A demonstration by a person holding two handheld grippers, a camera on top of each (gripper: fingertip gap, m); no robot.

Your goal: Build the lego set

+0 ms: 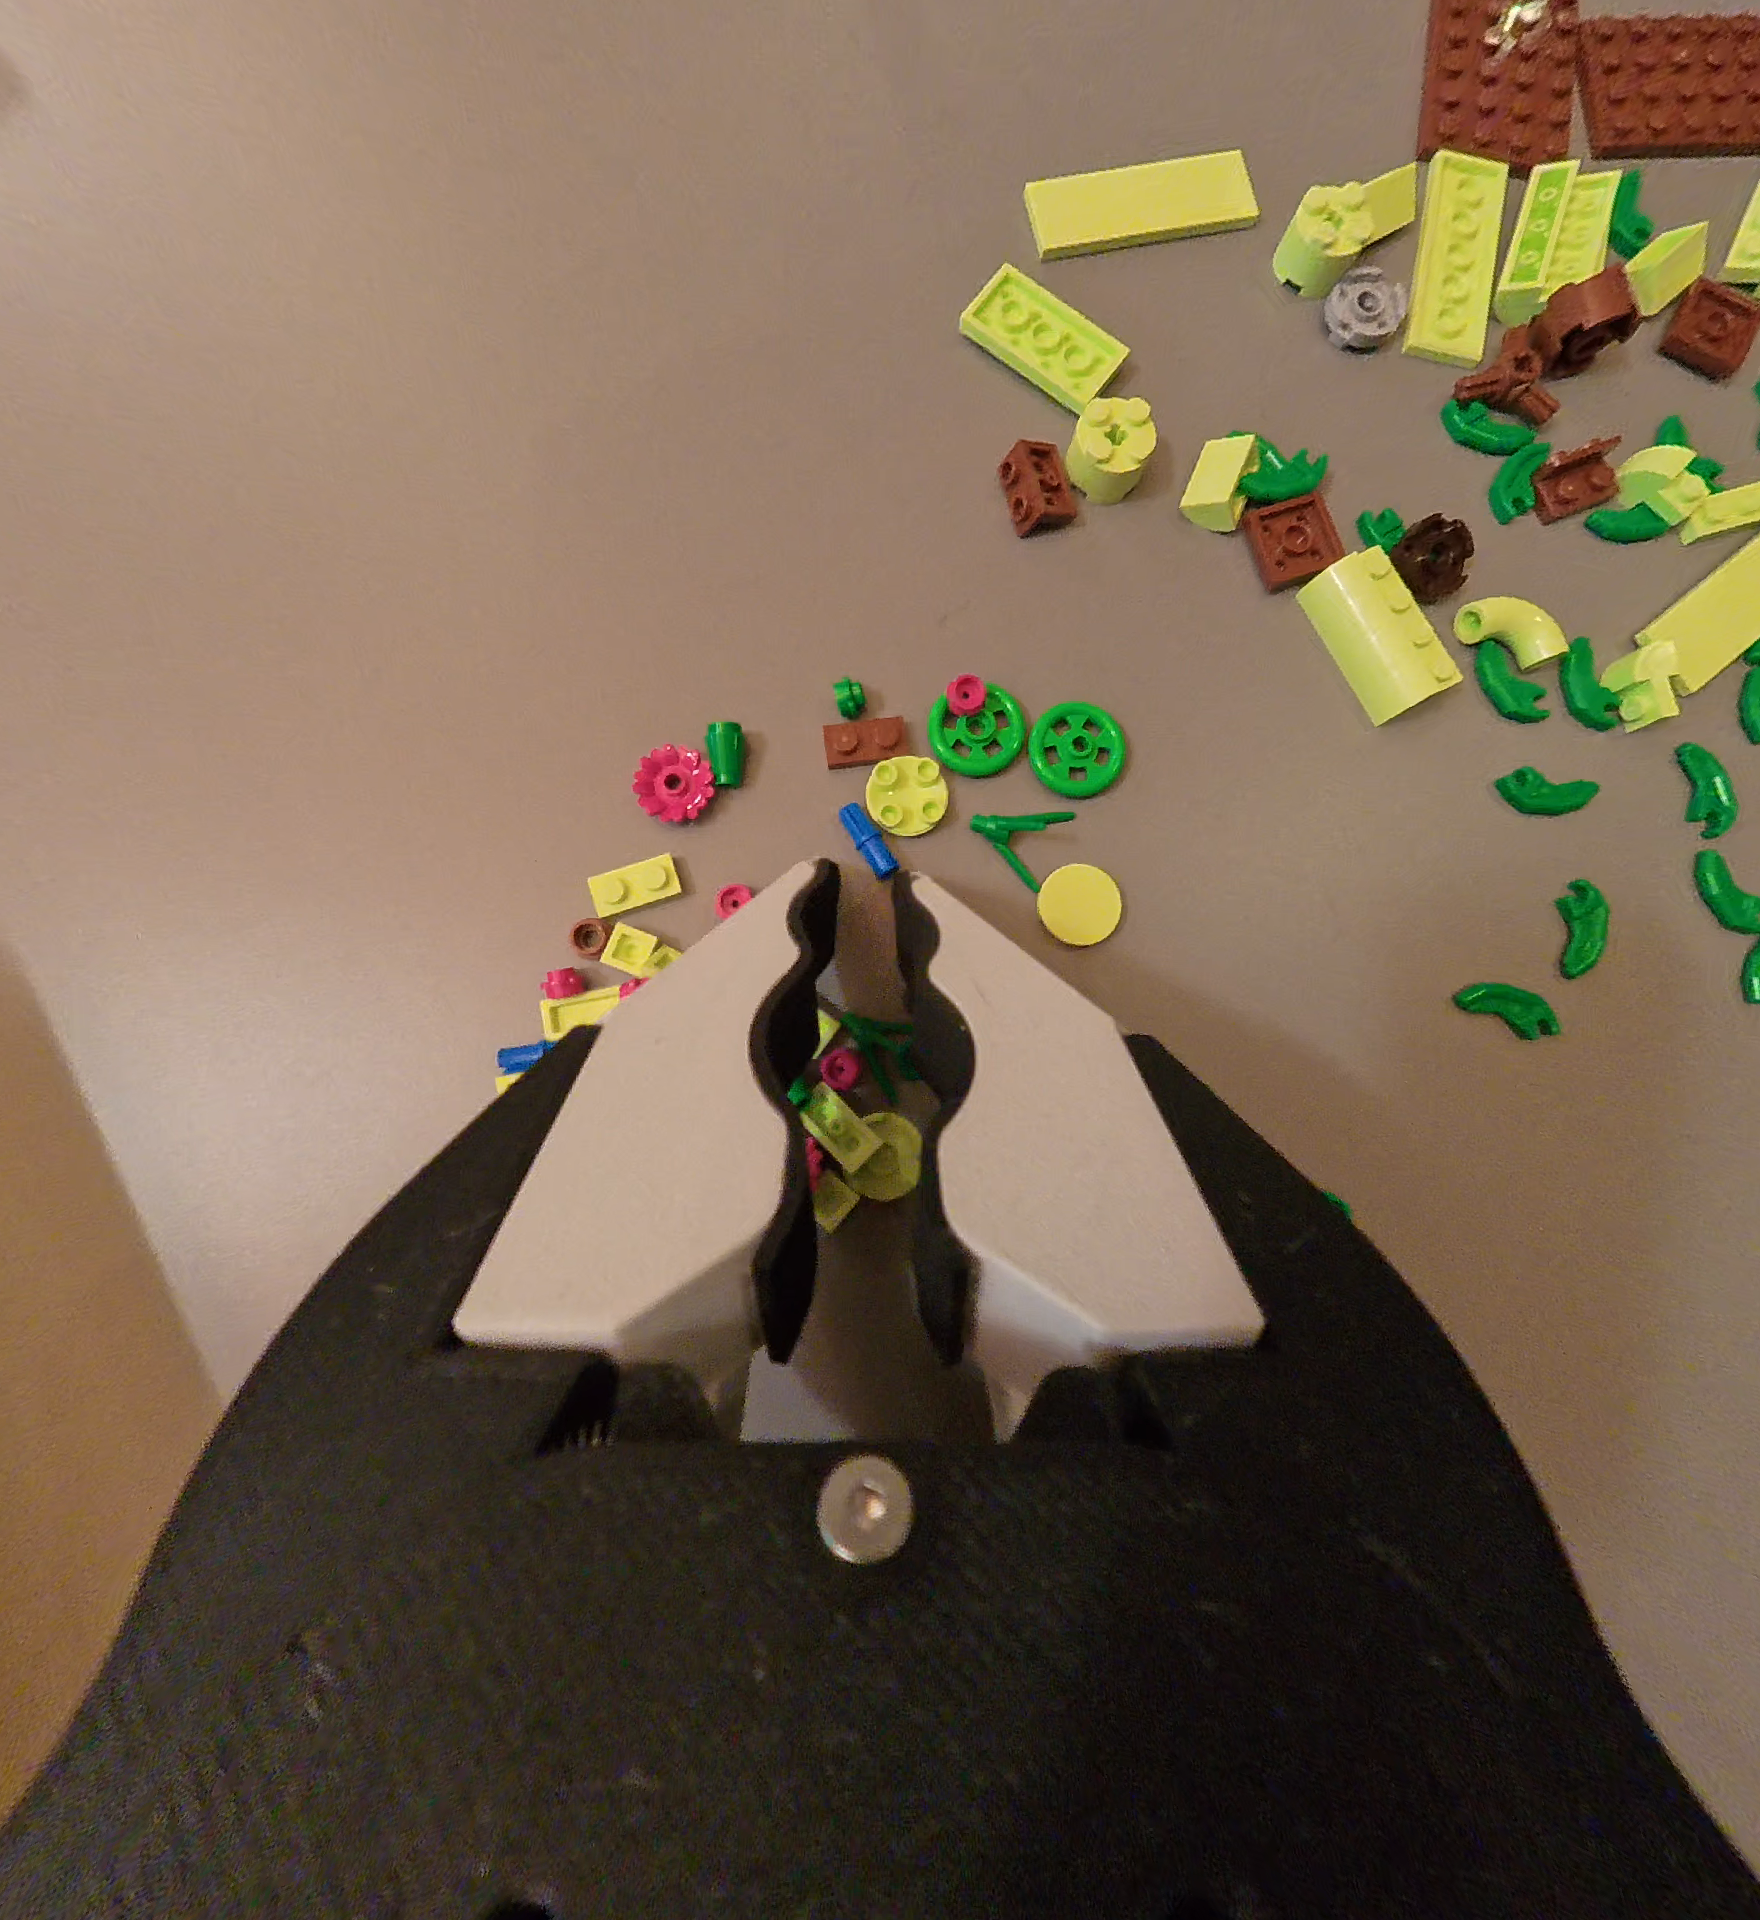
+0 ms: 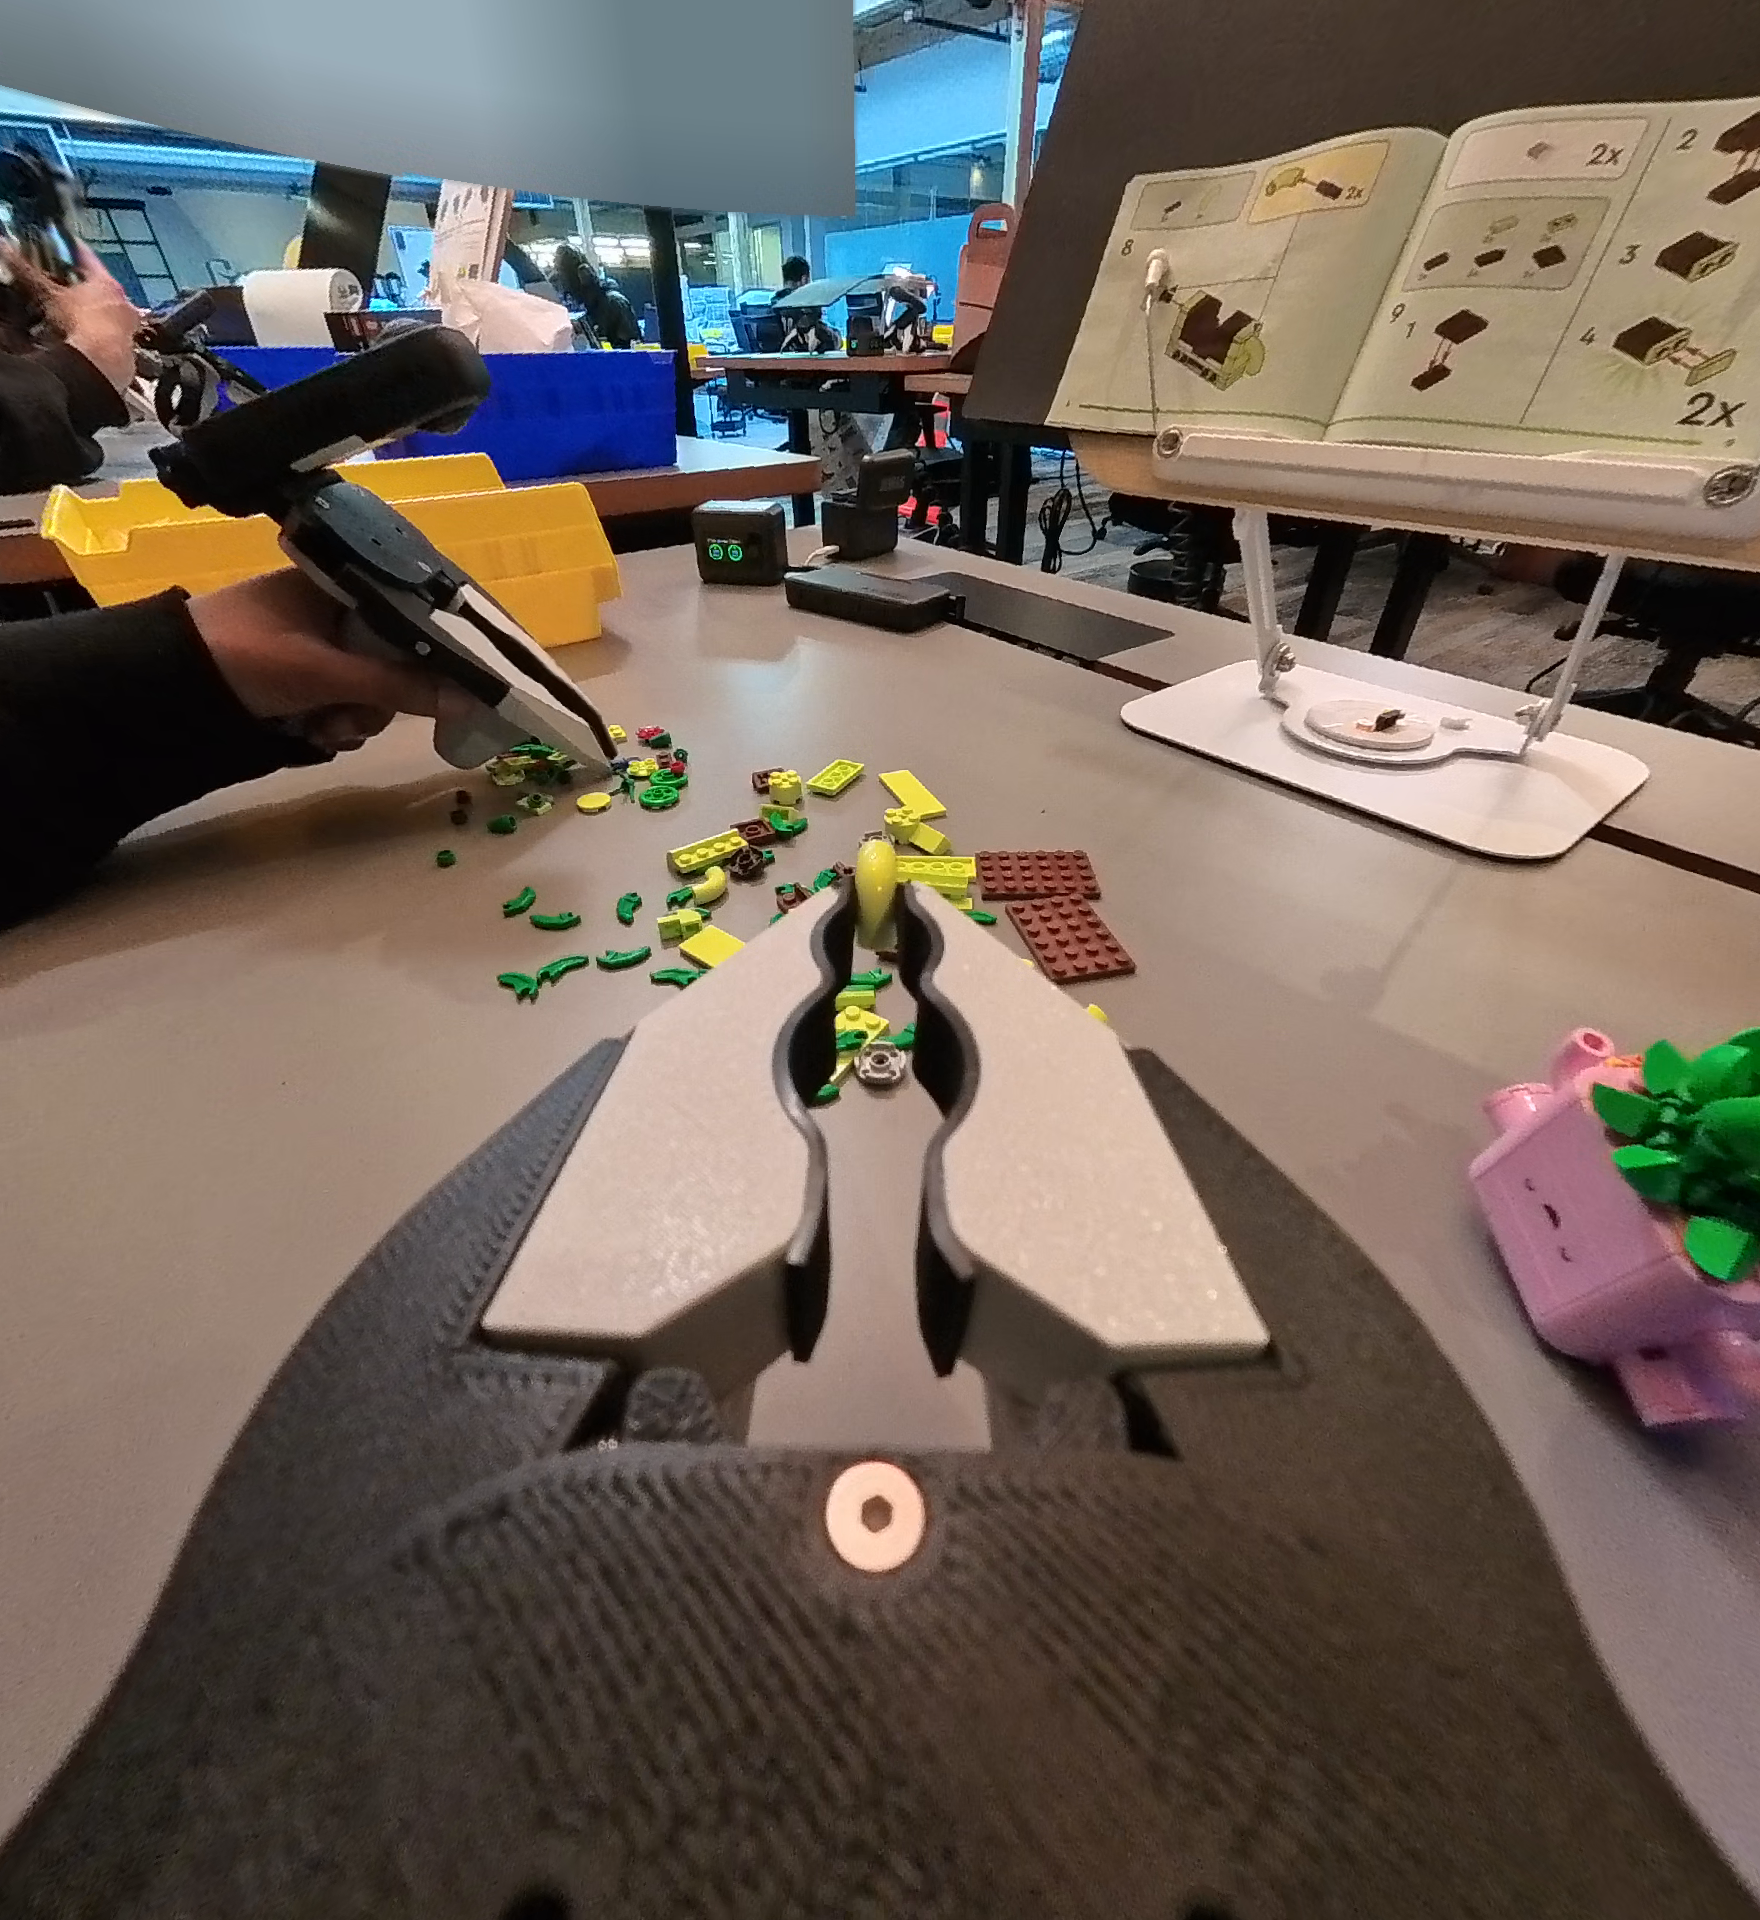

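Lego pieces (image 2: 751, 862) lie scattered across the grey table (image 2: 232, 1091). We pinch a lime-green piece (image 2: 874, 888) at the tips of our right gripper (image 2: 878, 909), raised above the brown plates (image 2: 1037, 873). Our left gripper (image 1: 865, 878) hangs low over the small parts, its tips nearly together with only a narrow gap, just short of a blue pin (image 1: 868, 840).

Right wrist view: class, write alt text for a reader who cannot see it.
The right tool pinches a lime-green piece above loose Lego pieces on a grey table. At left, the left tool reaches into small pieces; an instruction booklet stands at right.
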